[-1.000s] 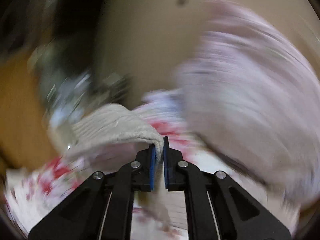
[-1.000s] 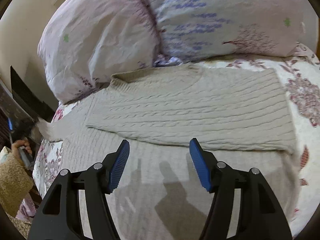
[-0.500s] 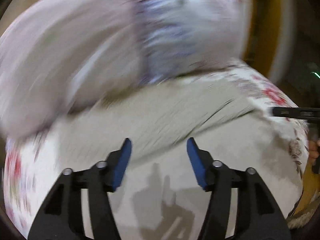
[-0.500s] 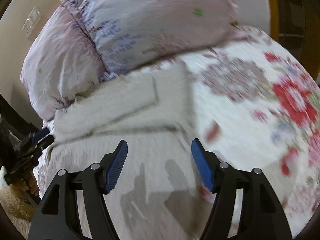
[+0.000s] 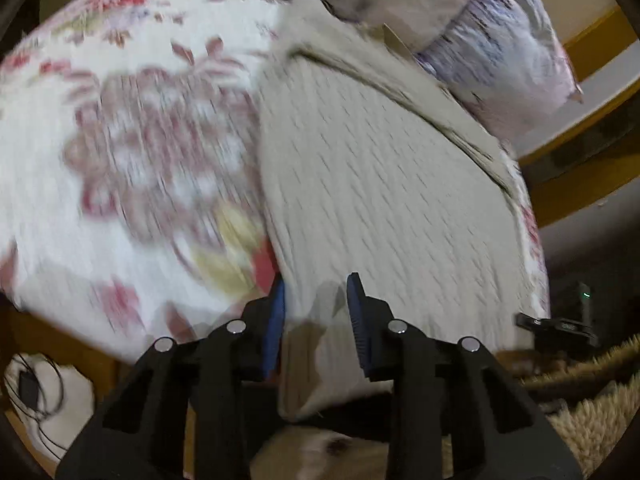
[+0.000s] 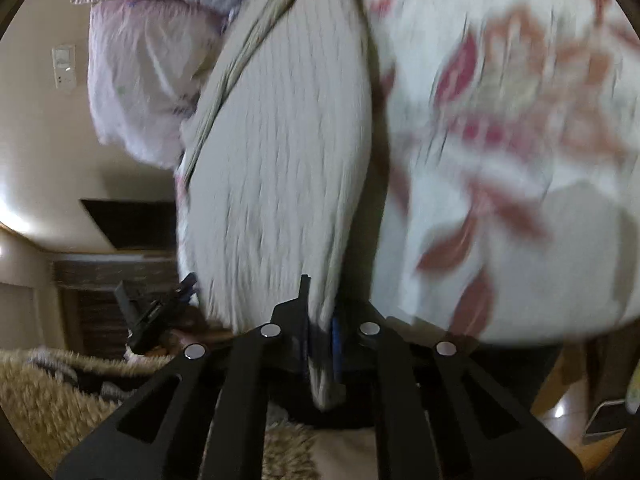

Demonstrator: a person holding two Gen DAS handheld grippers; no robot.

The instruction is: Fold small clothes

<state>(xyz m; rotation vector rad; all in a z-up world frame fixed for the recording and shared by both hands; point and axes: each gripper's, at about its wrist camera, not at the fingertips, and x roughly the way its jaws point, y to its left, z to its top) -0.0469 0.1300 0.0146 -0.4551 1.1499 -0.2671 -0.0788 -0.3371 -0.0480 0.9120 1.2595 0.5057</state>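
A beige cable-knit sweater lies flat on a floral bedspread, with a sleeve folded across its far part. My left gripper is partly open, its jaws on either side of the sweater's near left corner at the bed's edge. In the right wrist view the same sweater runs away from me, and my right gripper is shut on its near right corner. Both views are blurred by motion.
Lilac patterned pillows lie past the sweater at the head of the bed; they also show in the right wrist view. A shaggy beige rug covers the floor below the bed edge. A wooden bed frame is at the right.
Both grippers have dropped to the sweater's near edge. The right gripper, open before, has shut on the right corner. The left gripper let go of the knit earlier and has now narrowed around the left corner.
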